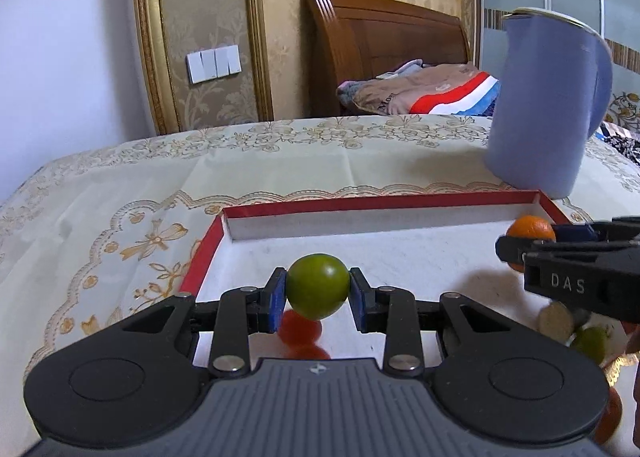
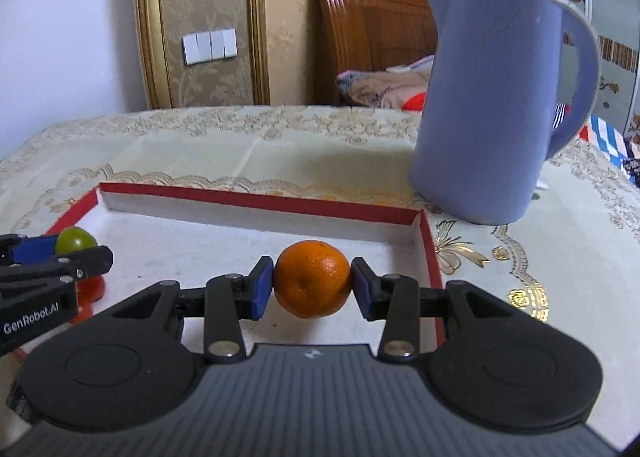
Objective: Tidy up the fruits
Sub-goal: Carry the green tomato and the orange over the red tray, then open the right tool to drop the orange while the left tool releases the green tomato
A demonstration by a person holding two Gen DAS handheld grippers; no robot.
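The surface (image 1: 280, 161), draped in a cream cloth with gold embroidered flowers, fills the middle of both views. On it, in the upper right of each frame, stands a tall lavender-blue plastic jug (image 2: 488, 105) with a handle, just behind the far right corner of a shallow rectangular cardboard tray (image 1: 360, 204) with red walls and a white floor. The tray takes up the centre of both frames.

In the left wrist view, the left gripper (image 1: 318, 289) has its blue-padded fingers (image 1: 276, 297) closed on a round green fruit (image 1: 318, 285), held above the tray's left part. Under it, red round fruits (image 1: 300, 331) lie on the tray floor. At the lower right edge of that frame a second green fruit (image 1: 592, 343) and a pale round one (image 1: 556, 323) sit partly hidden behind the other gripper.

In the right wrist view, the right gripper (image 2: 312, 285) clamps a small round orange mandarin (image 2: 312, 279) between its blue pads, above the tray's right part near the right wall.
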